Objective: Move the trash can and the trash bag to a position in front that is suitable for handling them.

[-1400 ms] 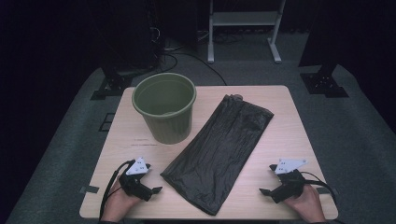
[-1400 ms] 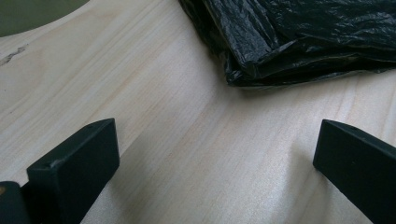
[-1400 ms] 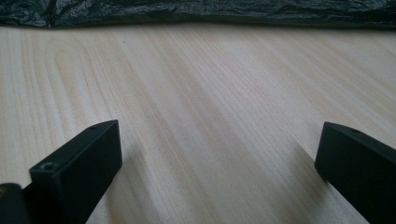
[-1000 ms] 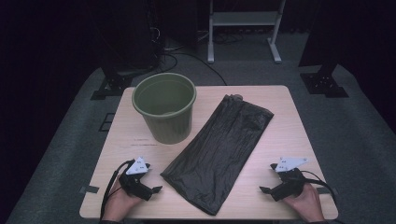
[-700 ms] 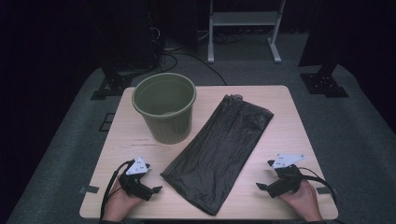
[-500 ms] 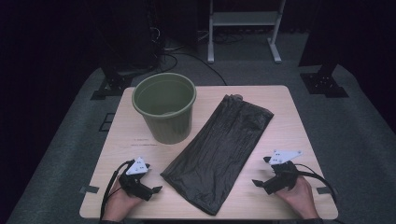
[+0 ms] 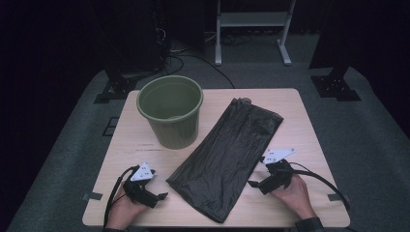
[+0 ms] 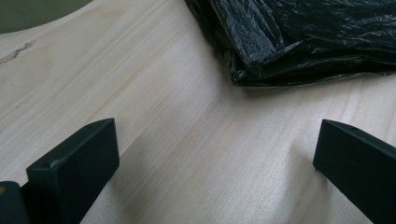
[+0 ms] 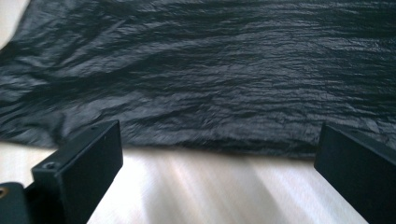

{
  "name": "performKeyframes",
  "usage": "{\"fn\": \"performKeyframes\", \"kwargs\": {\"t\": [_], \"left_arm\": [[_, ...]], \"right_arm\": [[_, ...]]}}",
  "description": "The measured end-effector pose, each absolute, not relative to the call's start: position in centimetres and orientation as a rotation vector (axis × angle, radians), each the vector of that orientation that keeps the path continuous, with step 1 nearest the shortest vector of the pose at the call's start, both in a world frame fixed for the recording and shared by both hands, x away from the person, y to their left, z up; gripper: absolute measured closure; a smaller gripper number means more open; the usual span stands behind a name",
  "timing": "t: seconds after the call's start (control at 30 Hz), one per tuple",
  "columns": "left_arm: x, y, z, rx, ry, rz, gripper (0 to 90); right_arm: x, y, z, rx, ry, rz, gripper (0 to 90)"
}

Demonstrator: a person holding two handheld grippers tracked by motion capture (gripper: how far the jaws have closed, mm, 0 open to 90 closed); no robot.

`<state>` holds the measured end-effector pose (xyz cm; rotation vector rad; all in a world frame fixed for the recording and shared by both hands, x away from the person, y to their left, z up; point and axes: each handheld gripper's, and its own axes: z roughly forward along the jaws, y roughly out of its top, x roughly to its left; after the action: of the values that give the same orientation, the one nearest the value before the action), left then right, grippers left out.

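Bin bag [image 7: 227, 162] flat mid-frame on counter [image 7: 309, 121]; right gripper [image 7: 256, 184] open just beside its edge, left gripper [image 7: 162, 195] open lower left, near bag corner.

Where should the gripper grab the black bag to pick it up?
Probably the bag's long right edge, where the open right gripper already faces it. The bag lies flat on the table, so slide one jaw low under that thin, crinkly edge from the right and pinch it.

The bag [image 7: 227, 157] was glossy black and crinkled; the bucket [image 7: 170, 111] was olive green; the surface [image 7: 309, 130] was pale wood with fine grain; the jaws were matte black.
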<state>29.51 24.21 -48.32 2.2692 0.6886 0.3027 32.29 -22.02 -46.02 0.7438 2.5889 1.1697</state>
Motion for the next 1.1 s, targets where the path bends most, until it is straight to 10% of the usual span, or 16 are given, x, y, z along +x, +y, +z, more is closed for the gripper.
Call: {"fn": "performKeyframes", "kwargs": {"t": [0.63,1.1], "left_arm": [[29.5,24.2,-48.3,2.269,0.689,0.303,0.0],[29.5,24.2,-48.3,2.269,0.689,0.303,0.0]], "right_arm": [[34.8,-18.9,-48.1,0.724,2.651,1.066,12.9],[34.4,-19.8,-47.7,0.72,2.654,1.141,85.2]]}}
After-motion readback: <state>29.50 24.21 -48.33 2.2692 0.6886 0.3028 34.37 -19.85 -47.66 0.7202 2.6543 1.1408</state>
